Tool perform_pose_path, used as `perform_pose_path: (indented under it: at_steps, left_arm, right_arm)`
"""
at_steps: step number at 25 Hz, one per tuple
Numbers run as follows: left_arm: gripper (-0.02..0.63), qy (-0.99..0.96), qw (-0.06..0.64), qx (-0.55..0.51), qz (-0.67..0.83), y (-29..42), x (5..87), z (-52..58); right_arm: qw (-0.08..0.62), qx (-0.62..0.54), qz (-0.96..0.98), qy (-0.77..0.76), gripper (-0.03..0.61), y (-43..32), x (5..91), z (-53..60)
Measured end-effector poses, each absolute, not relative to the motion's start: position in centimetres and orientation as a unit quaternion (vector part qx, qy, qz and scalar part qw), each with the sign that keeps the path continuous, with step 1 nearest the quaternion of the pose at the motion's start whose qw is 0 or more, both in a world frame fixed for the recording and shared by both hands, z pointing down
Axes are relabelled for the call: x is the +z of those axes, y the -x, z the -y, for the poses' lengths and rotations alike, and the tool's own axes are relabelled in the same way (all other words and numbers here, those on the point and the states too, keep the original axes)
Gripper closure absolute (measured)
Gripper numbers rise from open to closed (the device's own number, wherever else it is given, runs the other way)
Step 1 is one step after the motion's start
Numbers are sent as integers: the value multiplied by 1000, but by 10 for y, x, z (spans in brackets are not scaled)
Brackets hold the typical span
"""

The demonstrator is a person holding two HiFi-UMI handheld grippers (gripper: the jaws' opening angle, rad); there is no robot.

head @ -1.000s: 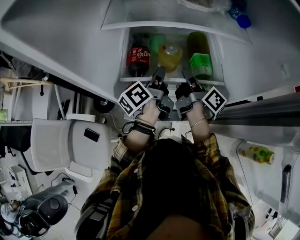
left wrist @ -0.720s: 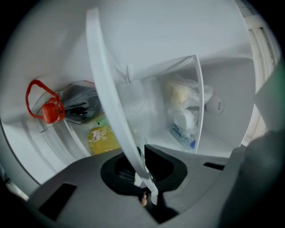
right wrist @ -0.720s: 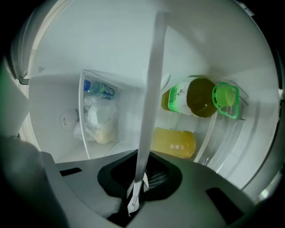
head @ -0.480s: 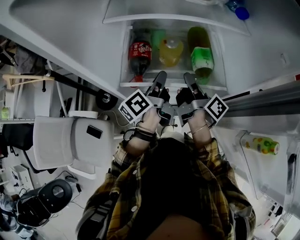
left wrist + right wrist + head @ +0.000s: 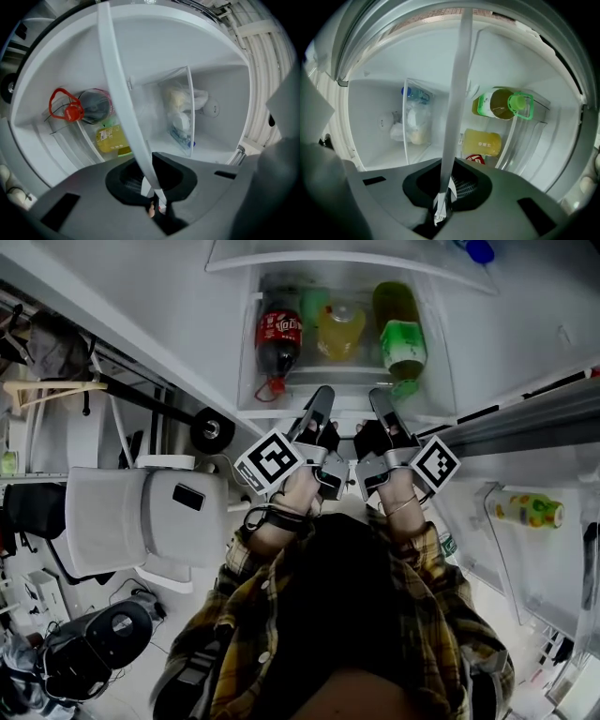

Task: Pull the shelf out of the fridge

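Observation:
The fridge shelf [image 5: 265, 412] is a clear pane with a white front strip, running across the open fridge below the bottles. My left gripper [image 5: 323, 395] and right gripper [image 5: 380, 397] sit side by side at its middle, both shut on that strip. In the left gripper view the white strip [image 5: 119, 79] runs down into the left gripper [image 5: 152, 190], pinched between the pads. The right gripper view shows the same strip [image 5: 457, 84] clamped in the right gripper [image 5: 443, 197].
Behind the shelf's edge lie a cola bottle [image 5: 278, 343], a yellow bottle [image 5: 339, 329] and a green bottle [image 5: 398, 338]. A higher glass shelf [image 5: 347, 259] hangs above. The door rack at right holds a bottle [image 5: 525, 510]. A white chair [image 5: 131, 521] stands at left.
Both grippers and the shelf's front strip have come a little toward the person, away from the bottles. The grip on the strip has stayed the same.

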State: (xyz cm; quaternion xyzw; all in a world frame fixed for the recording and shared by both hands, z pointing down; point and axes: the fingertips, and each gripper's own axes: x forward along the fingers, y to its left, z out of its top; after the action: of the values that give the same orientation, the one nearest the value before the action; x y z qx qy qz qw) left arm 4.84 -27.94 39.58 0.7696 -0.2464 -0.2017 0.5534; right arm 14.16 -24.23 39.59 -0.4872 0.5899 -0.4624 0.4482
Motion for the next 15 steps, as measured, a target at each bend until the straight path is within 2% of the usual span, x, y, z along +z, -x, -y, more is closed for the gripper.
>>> perform_pose_path:
  at_steps: [15]
  left_arm:
    - [572,-779,549,-201,226,-34,392,241]
  right_arm:
    - [446,-456,-597,486,543,-125,394,202]
